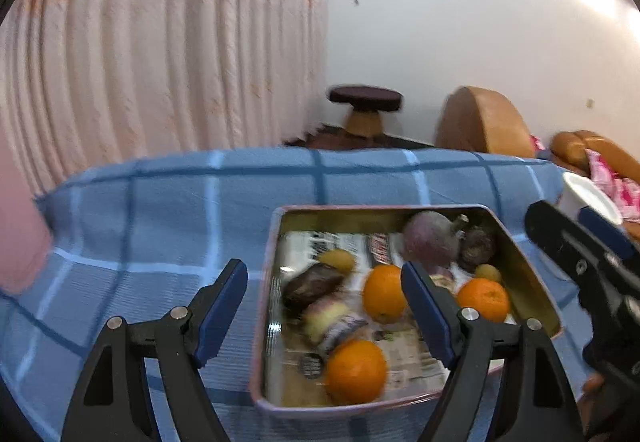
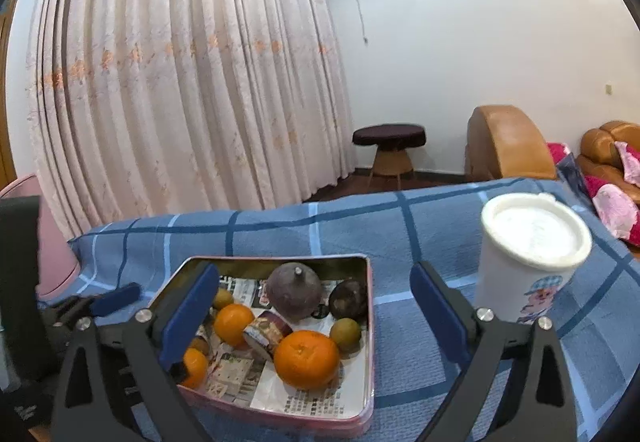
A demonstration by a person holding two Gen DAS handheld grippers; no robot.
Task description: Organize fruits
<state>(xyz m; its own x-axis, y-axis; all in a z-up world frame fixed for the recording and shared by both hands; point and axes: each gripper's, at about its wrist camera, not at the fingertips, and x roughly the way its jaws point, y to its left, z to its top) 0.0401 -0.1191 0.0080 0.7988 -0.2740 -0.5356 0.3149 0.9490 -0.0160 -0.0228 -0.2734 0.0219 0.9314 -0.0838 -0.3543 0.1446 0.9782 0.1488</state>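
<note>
The tin [image 2: 362, 382] of fruit sits on the blue checked surface [image 2: 420, 362], its long axis running from 6 to 12 o'clock in the left view. Bare cloth lies at 9 o'clock of it; a white cup [image 2: 524, 274] stands well apart at 3 o'clock. The left tongs [image 1: 324, 314] gape wide over the near rim, holding nothing. The right tongs [image 2: 314, 306] also stand wide and empty. The left view is blurred; an orange [image 2: 306, 360] shows clearly on the right, the fruits near the tin's left wall partly hidden.
</note>
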